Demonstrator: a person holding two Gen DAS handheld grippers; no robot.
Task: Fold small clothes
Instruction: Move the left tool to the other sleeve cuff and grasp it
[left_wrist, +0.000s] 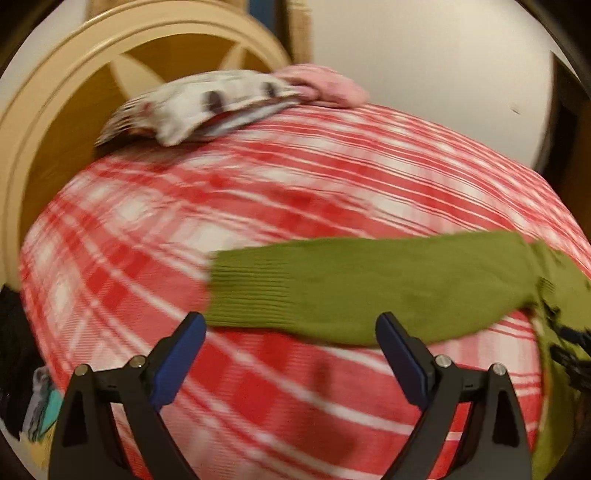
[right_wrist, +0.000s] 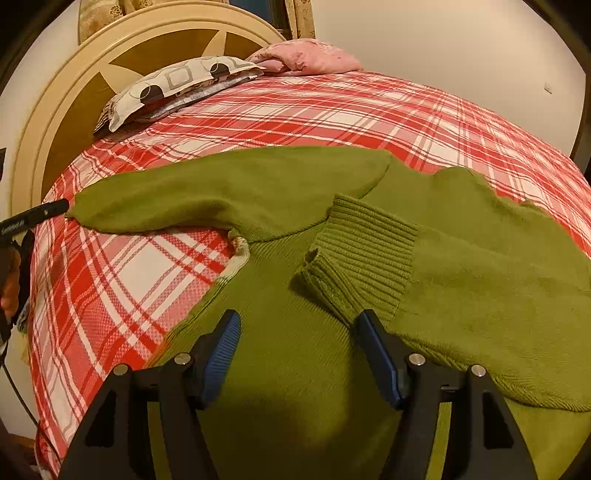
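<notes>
My left gripper (left_wrist: 290, 326) jaws apart beside ribbed cuff of green knit sweater (right_wrist: 295, 295); my right gripper (right_wrist: 295, 326) jaws apart above sweater body, on red-white plaid bedsheet (right_wrist: 110, 280).

Green sweater (right_wrist: 295, 280): soft knit cloth, matt, fuzzy nap; cuff (right_wrist: 362, 254) coarser ribbed knit. Bedspread (right_wrist: 122, 280): woven red-white plaid cloth, matt, fine textured weave. Pillow (right_wrist: 173, 85): smooth printed cloth. Pink blanket (right_wrist: 306, 55): plush cloth. Headboard (right_wrist: 55, 96): smooth painted finish, slight sheen. Right gripper (right_wrist: 295, 328): matt black plastic arms, blue ribbed pads (right_wrist: 221, 354), shiny metal pins.
</notes>
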